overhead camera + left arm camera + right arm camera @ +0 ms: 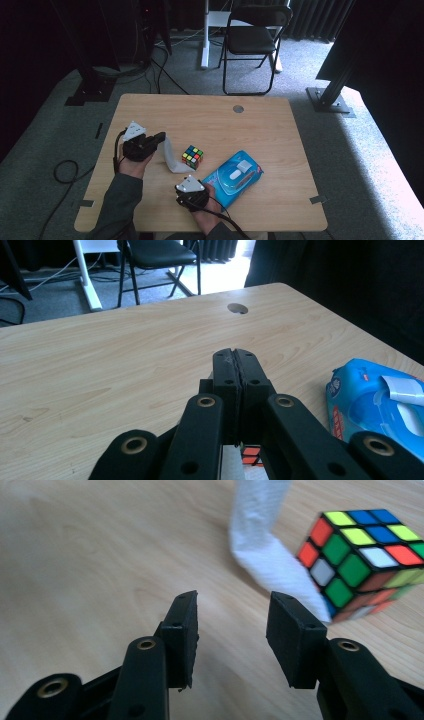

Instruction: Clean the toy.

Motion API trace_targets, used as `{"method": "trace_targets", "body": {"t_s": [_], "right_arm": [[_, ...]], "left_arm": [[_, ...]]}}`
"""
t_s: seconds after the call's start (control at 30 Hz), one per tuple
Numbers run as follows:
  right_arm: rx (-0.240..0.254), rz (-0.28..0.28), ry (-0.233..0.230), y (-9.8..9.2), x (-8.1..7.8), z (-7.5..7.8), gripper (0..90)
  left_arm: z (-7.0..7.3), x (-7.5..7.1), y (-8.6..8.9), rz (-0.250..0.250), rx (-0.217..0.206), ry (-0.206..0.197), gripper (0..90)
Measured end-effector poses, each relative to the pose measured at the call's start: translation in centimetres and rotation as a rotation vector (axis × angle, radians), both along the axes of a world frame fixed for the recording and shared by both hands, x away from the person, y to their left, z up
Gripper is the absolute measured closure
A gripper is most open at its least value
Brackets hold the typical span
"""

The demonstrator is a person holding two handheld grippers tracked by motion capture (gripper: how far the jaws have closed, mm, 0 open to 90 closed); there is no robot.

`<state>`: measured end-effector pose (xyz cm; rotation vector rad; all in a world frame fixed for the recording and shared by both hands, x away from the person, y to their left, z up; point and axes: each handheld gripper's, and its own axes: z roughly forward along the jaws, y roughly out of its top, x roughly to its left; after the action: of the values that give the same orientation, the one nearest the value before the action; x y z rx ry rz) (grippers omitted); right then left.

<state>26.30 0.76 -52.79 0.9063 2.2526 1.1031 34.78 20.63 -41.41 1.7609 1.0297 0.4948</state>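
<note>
- High view: at a wooden table [150, 107], left gripper [159, 138] clamped on the top end of a white wipe [171, 161], the strip drooping down toward the right gripper [186, 176] and passing just beside a colour cube [192, 156]. Blue wipes pack [233, 177] lying near the right hand, flap up.
- Left gripper view: jaws pressed together over bare wood, a sliver of white visible beneath them; wipes pack [380, 405] off to the side, table's cable hole [237, 308] beyond.
- Right gripper view: jaws apart, nothing between them, hovering low over the table with the hanging wipe [270, 550] just ahead and to one side, its lower end resting against the cube [362, 555].
- Judged step: wipe drawn from the pack and held up at one end, free end awaiting a second grip.
- Next move, likely: right jaws shifted sideways onto the loose end, closed without nudging the cube, so the sheet can be spread or folded.
</note>
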Motion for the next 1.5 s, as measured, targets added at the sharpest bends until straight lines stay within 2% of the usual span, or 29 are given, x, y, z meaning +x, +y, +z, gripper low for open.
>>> {"method": "trace_targets", "body": {"t_s": [0.1,0.13,0.2,0.37,0.5,0.6,0.67,0.77,0.9,1.0,1.1,1.2,1.3,1.43,1.47,1.5], "right_arm": [[0.012,-0.031,0.006,-0.7,0.3,0.1,55.8],[-0.001,-0.044,-0.001,-0.8,0.3,0.1,56.4],[-0.052,-0.078,-0.043,-1.0,0.2,0.3,58.1],[-0.095,-0.15,-0.073,-2.5,0.6,0.4,58.6],[-0.138,-0.185,-0.111,-4.0,0.7,0.2,68.7],[-0.138,-0.212,-0.114,-5.0,0.8,0.5,75.9],[-0.152,-0.237,-0.116,-5.6,0.8,0.7,76.8],[-0.173,-0.266,-0.147,-6.7,0.7,0.6,76.2],[-0.162,-0.294,-0.133,-8.0,1.1,0.8,74.8],[-0.144,-0.304,-0.118,-8.0,1.3,0.9,73.4],[-0.097,-0.272,-0.08,-7.7,1.1,0.8,75.7],[-0.081,-0.222,-0.061,-6.9,0.8,0.5,80.7],[-0.09,-0.184,-0.03,-6.0,0.6,-0.1,84.5],[-0.123,-0.225,0.009,-6.3,0.7,-1.4,90.0],[-0.115,-0.23,0.013,-6.7,0.7,-1.5,90.0],[-0.127,-0.238,0.002,-6.9,0.6,-1.5,90.0]], "left_arm": [[-0.1,0.1,-0.2,-0.007,-0.001,0.002,89.6],[-0.1,0.1,-0.3,-0.009,-0.001,0.003,89.5],[-0.2,0.2,-0.6,-0.017,0.001,0.005,89.5],[-0.3,0.3,-1.2,-0.031,0.008,0.008,89.4],[-0.4,0.5,-1.6,-0.04,0.009,0.012,89.3],[-0.5,0.6,-2.1,-0.052,0.014,0.018,89.2],[-0.5,0.6,-2.4,-0.06,0.019,0.02,89.2],[-0.5,0.7,-2.7,-0.067,0.021,0.021,89.1],[-0.4,0.7,-3.0,-0.076,0.024,0.022,89.1],[-0.5,0.9,-3.2,-0.081,0.025,0.023,89.1],[-0.6,1.0,-3.4,-0.082,0.022,0.026,89.1],[-0.7,1.1,-3.7,-0.087,0.024,0.028,89.1],[-0.7,1.1,-3.9,-0.089,0.024,0.031,89.0],[-0.7,1.1,-4.1,-0.095,0.027,0.032,89.0],[-0.7,1.1,-4.1,-0.096,0.029,0.032,89.0],[-0.7,1.1,-4.1,-0.097,0.028,0.033,89.0]]}}
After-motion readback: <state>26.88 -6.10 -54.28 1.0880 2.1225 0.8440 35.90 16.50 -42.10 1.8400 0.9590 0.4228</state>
